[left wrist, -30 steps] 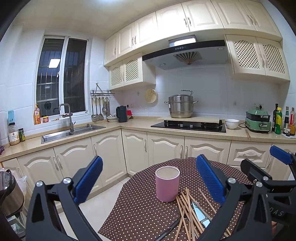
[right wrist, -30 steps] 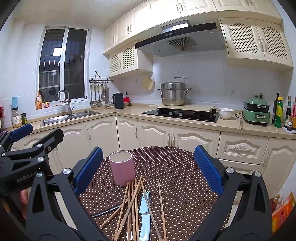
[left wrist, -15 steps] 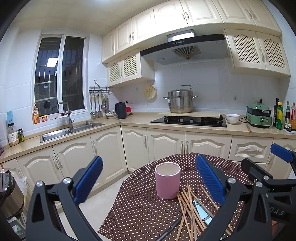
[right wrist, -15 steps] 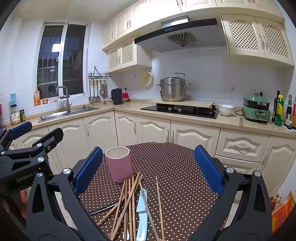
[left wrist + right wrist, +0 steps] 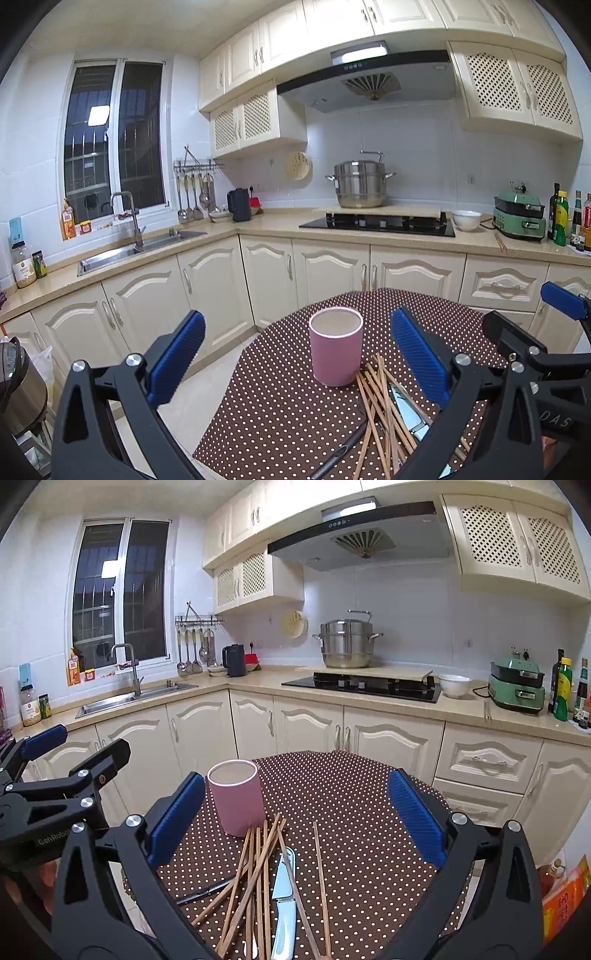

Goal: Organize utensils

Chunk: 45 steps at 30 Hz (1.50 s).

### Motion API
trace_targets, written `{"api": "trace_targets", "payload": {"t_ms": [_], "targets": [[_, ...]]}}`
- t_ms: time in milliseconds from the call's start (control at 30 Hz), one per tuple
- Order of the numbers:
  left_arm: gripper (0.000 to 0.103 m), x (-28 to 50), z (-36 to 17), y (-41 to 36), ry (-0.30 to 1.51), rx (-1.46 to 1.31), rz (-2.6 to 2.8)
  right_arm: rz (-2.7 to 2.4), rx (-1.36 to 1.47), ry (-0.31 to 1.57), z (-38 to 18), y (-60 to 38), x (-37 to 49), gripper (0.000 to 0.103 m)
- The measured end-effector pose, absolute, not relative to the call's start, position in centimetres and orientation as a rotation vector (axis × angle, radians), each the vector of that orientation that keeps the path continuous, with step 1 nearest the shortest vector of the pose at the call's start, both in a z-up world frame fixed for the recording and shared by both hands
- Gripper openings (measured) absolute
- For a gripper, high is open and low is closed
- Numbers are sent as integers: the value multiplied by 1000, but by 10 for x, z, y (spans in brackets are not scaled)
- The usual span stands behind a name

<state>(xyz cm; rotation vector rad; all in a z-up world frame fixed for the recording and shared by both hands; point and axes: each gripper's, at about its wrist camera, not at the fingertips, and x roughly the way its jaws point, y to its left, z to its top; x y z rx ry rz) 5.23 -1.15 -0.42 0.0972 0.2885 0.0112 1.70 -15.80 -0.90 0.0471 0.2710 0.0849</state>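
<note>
Right wrist view: both tongs, left (image 5: 55, 771) and right (image 5: 295, 816), are held wide open and empty, lowered slightly nearer; chopsticks (image 5: 255, 871) lie untouched just beside the pink cup (image 5: 236, 797).

A pink cup (image 5: 236, 797) stands on the brown, white-dotted bench (image 5: 351, 812). Chopsticks (image 5: 255, 878) are light brown wood, the knife (image 5: 284, 904) pale blue. Gripper pads (image 5: 175, 819) are blue.
</note>
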Motion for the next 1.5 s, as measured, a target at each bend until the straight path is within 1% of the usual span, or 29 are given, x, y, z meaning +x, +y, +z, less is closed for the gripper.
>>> {"api": "trace_targets", "payload": {"t_ms": [167,333,367,400,433,467,500,533,567,600,633,667,700,733,833,1133,1200,1233,1400,1433,1500], "targets": [[99,82,-20,-7,439,82,-75,73,27,330,-21,-160,35,97],[98,125,-60,-4,678,108,-168,39,-15,456,-46,-168,63,97],[96,131,-68,-3,714,101,-190,29,-30,494,-53,-169,70,97],[91,137,-76,0,754,88,-215,23,-41,530,-61,-171,77,97],[78,147,-88,1,828,52,-257,21,-42,544,-66,-172,80,97],[70,152,-95,3,861,23,-284,16,-40,570,-73,-176,85,97],[68,159,-104,4,904,-23,-327,14,-36,594,-79,-178,89,97],[64,165,-113,3,942,-52,-346,15,-26,619,-86,-182,93,97],[56,171,-122,0,972,-71,-349,16,-21,636,-90,-183,96,97],[53,176,-128,-2,993,-83,-355,21,-15,648,-94,-185,97,97],[48,183,-135,-5,1020,-99,-375,33,-7,665,-99,-187,99,97],[41,189,-141,-7,1049,-112,-383,40,-3,676,-102,-187,100,97],[37,194,-146,-9,1076,-115,-372,47,4,693,-106,-189,101,97],[33,197,-152,-13,1089,-101,-358,54,12,705,-109,-191,103,97],[31,205,-161,-17,1123,-108,-355,61,32,737,-115,-196,106,97],[30,214,-180,-26,1163,-103,-333,93,86,782,-125,-208,112,97],[21,215,-187,-29,1178,-116,-342,102,93,791,-125,-209,115,97],[14,220,-187,-32,1187,-128,-350,109,98,797,-126,-211,116,97],[7,233,-193,-31,1206,-199,-364,130,117,833,-130,-218,127,97],[5,231,-187,-25,1205,-214,-372,136,117,841,-130,-218,129,97],[5,228,-185,-20,1190,-232,-378,150,118,856,-132,-219,133,97]]}}
